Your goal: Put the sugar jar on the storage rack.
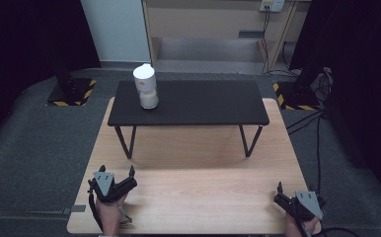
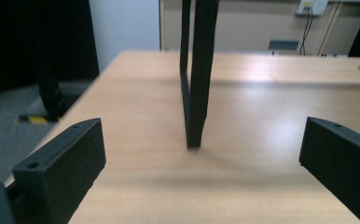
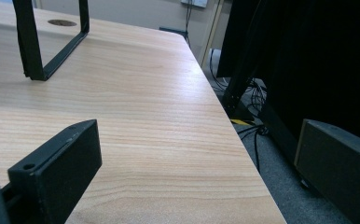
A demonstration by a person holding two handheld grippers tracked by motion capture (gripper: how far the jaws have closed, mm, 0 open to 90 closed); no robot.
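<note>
Grippers sit at the near corners of the wooden table [image 1: 188, 197], one in each of the person's hands, and neither holds anything. On the person's left, the left gripper [image 1: 124, 181] rests low over the near-left part of the wood with its jaws spread wide apart; in the left gripper view those two black jaws frame bare tabletop and one black leg [image 2: 196, 74] of the small stand beyond, well clear of both tips. Over at the near-right corner, the right gripper [image 1: 280, 193] lies close to the table's edge, jaws likewise spread with nothing between them; its own view looks along the right-hand edge of the wood, with cables [image 3: 255, 128] on the grey floor past it and another leg [image 3: 33, 42] of the stand farther up the table. That stand is a low black shelf [image 1: 203, 103] set across the far half of the wooden table. A white container [image 1: 145, 86] stands upright on the shelf's left end, near the far-left corner, well apart from both grippers. A wall socket [image 1: 271, 5] with cords hanging from it sits behind, at the far wall.
</note>
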